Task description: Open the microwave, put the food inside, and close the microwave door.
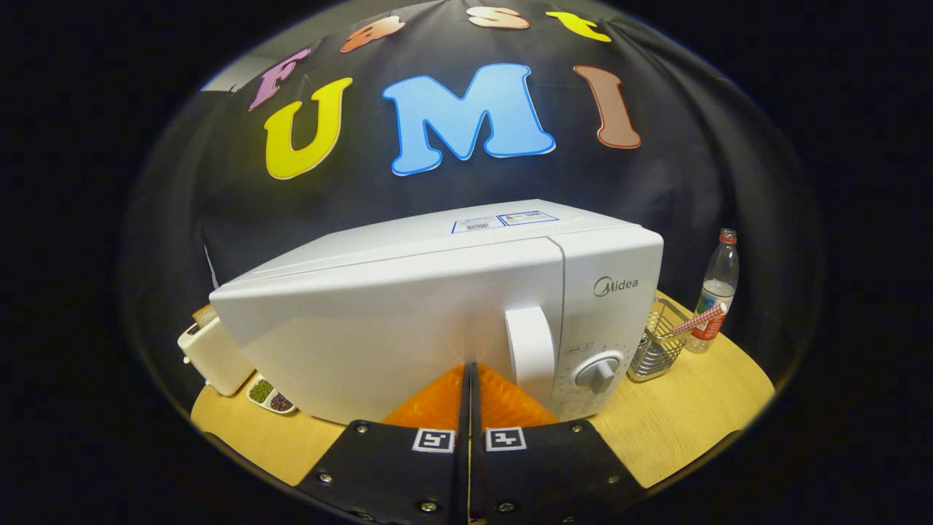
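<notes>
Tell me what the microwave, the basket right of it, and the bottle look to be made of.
Microwave: white glossy shell, painted metal or plastic; soft highlights, hard to tell which. Basket: thin shiny metal wire, see-through grid. Bottle: clear plastic by its look, red cap. The claw is shut, orange fingers just before the door.

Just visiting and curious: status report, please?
Gripper jaws shut, empty, tips at the microwave door. Door closed, handle just right of tips. Nothing in the way.
</notes>
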`<state>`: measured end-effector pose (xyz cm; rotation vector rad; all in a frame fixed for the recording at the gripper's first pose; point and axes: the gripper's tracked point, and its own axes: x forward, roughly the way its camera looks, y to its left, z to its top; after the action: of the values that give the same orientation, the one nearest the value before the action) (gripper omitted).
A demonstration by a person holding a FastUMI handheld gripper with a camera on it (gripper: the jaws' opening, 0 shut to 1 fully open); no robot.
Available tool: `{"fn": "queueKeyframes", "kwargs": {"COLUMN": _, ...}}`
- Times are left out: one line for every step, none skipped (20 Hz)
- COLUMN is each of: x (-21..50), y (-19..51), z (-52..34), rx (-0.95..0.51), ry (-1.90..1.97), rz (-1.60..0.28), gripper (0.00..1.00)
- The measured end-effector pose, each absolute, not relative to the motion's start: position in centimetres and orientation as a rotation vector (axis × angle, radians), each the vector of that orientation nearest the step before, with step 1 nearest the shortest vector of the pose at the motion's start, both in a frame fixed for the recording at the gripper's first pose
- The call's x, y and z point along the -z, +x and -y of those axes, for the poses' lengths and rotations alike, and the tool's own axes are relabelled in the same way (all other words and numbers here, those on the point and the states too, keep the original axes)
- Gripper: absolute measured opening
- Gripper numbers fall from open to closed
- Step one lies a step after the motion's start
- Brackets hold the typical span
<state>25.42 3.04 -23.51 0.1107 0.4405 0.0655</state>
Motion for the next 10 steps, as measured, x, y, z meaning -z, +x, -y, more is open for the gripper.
{"fn": "queueKeyframes", "kwargs": {"x": 23.1, "y": 25.0, "z": -3.0, "rx": -0.067, "ry": 0.108, "rz": -0.429, "gripper": 0.01}}
{"fn": "queueKeyframes", "kwargs": {"x": 22.2, "y": 24.7, "z": -2.9, "rx": -0.064, "ry": 0.098, "rz": -0.412, "gripper": 0.01}}
{"fn": "queueKeyframes", "kwargs": {"x": 21.4, "y": 24.2, "z": -2.7, "rx": -0.063, "ry": 0.089, "rz": -0.396, "gripper": 0.02}}
{"fn": "queueKeyframes", "kwargs": {"x": 20.7, "y": 23.7, "z": -2.6, "rx": -0.064, "ry": 0.082, "rz": -0.385, "gripper": 0.01}}
{"fn": "queueKeyframes", "kwargs": {"x": 20.0, "y": 22.9, "z": -2.5, "rx": -0.065, "ry": 0.078, "rz": -0.374, "gripper": 0.01}}
{"fn": "queueKeyframes", "kwargs": {"x": 19.2, "y": 22.2, "z": -2.5, "rx": -0.066, "ry": 0.075, "rz": -0.361, "gripper": 0.01}}
{"fn": "queueKeyframes", "kwargs": {"x": 18.3, "y": 21.4, "z": -2.5, "rx": -0.066, "ry": 0.073, "rz": -0.346, "gripper": 0.01}}
{"fn": "queueKeyframes", "kwargs": {"x": 17.5, "y": 20.5, "z": -2.5, "rx": -0.066, "ry": 0.069, "rz": -0.331, "gripper": 0.01}}
{"fn": "queueKeyframes", "kwargs": {"x": 16.5, "y": 19.5, "z": -2.4, "rx": -0.063, "ry": 0.063, "rz": -0.313, "gripper": 0.01}}
{"fn": "queueKeyframes", "kwargs": {"x": 15.6, "y": 18.5, "z": -2.3, "rx": -0.062, "ry": 0.058, "rz": -0.294, "gripper": 0.01}}
